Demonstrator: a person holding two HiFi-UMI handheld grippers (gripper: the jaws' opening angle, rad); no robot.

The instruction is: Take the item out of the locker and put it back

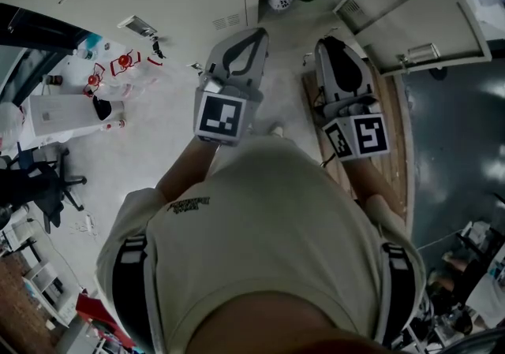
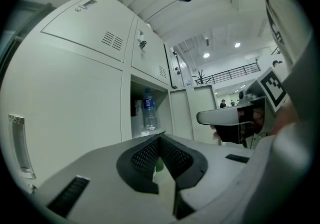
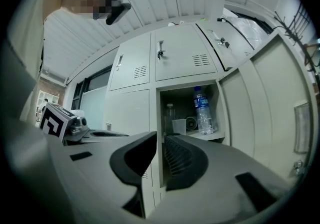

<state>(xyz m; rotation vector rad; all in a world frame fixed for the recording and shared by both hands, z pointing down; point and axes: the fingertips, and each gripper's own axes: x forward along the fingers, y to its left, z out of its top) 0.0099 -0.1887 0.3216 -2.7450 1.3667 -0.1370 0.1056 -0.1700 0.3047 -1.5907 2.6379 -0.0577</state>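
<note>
The left gripper (image 1: 254, 35) is held short of the locker (image 3: 182, 99), a little to the left of its open compartment. Its jaws are seen closed, tip against tip, and nothing is gripped by them. The right gripper (image 3: 160, 137) is held just beside it, in front of the compartment. Its jaws are parted only by a narrow slit, and nothing is held between them. The door (image 1: 418, 13) of the locker is swung open to the right. Inside the locker, the bottle (image 3: 202, 112) is stood upright at the front right of the shelf, well apart from both grippers. To the left of it, deeper in the locker, a cup (image 3: 179, 126) and a second bottle (image 3: 170, 112) are seen.
</note>
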